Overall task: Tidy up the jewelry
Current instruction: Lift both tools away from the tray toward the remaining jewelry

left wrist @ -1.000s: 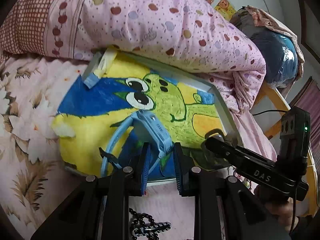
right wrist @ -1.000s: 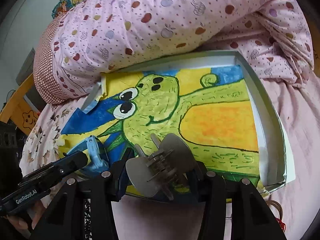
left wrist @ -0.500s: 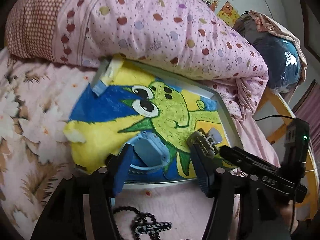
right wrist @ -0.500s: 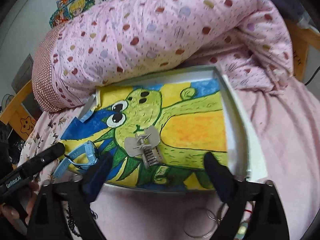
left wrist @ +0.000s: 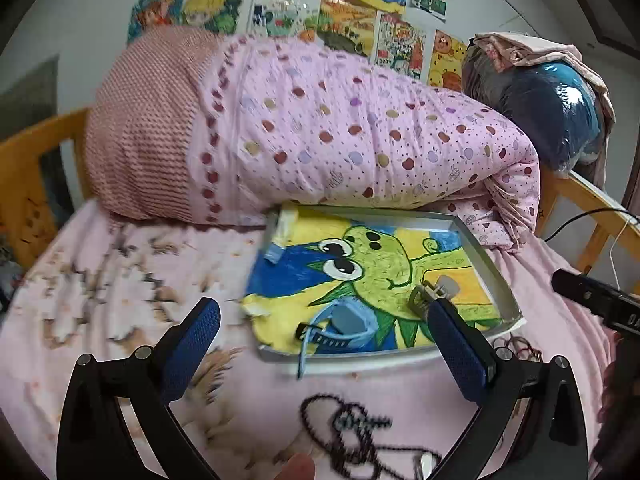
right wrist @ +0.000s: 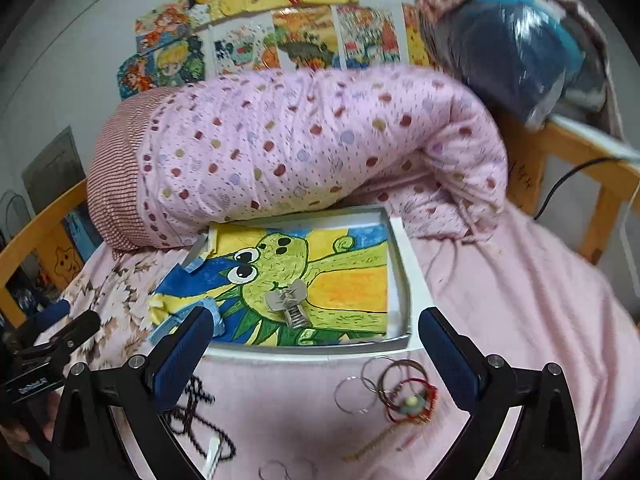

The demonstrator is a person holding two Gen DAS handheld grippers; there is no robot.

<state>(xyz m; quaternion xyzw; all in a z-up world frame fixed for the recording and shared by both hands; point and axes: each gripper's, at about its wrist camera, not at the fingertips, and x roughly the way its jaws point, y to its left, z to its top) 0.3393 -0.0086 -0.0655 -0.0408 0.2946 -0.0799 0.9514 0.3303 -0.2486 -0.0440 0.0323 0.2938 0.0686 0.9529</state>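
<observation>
A white tray (left wrist: 489,264) lined with a cartoon drawing lies on the pink bed. In it rest a blue watch (left wrist: 348,318) and a grey hair clip (left wrist: 430,292), the hair clip (right wrist: 288,300) lying near the tray's (right wrist: 400,272) middle. My left gripper (left wrist: 322,310) hovers in front of the tray, jaws opening wide, nothing between them. My right gripper (right wrist: 315,316) does the same, jaws opening and empty. On the sheet in front of the tray lie a black bead necklace (left wrist: 352,428) and thin bangles (right wrist: 384,380) with a red bracelet (right wrist: 412,400).
A rolled pink dotted quilt (left wrist: 340,136) lies right behind the tray. Wooden bed rails (right wrist: 580,148) stand at the sides, with a blue plastic-wrapped bundle (left wrist: 552,116) at the back right. A black cable (right wrist: 568,180) hangs over the right rail.
The left gripper let go of the blue watch and the right let go of the hair clip; both now lie in the tray. Both grippers opened wide and drew back and up.
</observation>
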